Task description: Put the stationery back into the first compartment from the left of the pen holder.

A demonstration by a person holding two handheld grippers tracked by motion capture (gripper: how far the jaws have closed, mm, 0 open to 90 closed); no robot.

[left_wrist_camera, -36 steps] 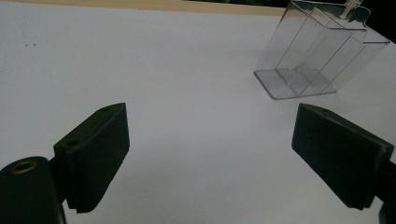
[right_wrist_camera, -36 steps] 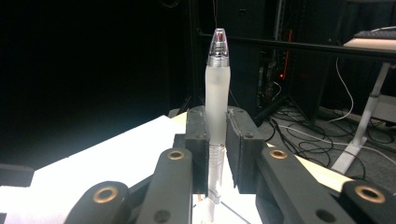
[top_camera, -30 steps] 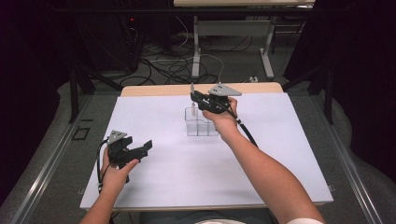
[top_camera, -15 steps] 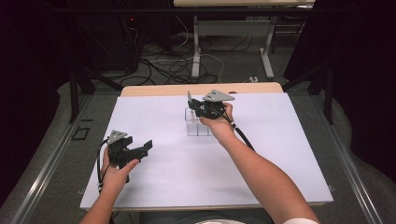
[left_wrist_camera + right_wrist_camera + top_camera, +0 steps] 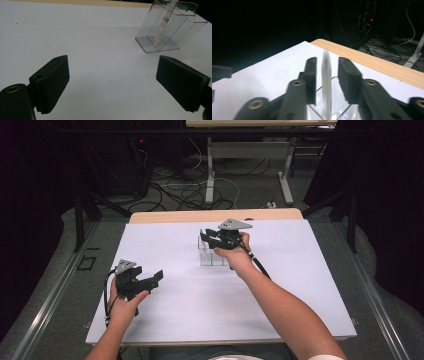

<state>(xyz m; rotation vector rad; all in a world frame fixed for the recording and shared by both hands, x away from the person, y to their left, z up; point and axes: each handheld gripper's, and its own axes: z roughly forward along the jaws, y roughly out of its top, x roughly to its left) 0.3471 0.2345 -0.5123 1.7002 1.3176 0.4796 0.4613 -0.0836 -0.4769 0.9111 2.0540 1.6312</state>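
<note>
A clear plastic rack (image 5: 212, 257) with several compartments stands on the white table top, just past the middle. A thin clear tube (image 5: 162, 23) stands upright in it. My right gripper (image 5: 206, 237) hovers right over the rack. In the right gripper view its jaws (image 5: 327, 67) sit either side of the blurred tube (image 5: 326, 87), with a narrow gap on each side. My left gripper (image 5: 156, 277) rests low over the table at the near left. Its jaws stand wide apart (image 5: 112, 85) with nothing between them and point toward the rack (image 5: 170, 35).
The white sheet (image 5: 280, 285) covers most of the table, and a wooden strip (image 5: 215, 216) shows along the far edge. Beyond that edge are cables on the floor (image 5: 185, 190) and the legs of another table (image 5: 210, 170). The surroundings are dark.
My right gripper has come down a little over the rack. The left gripper has stayed where it was.
</note>
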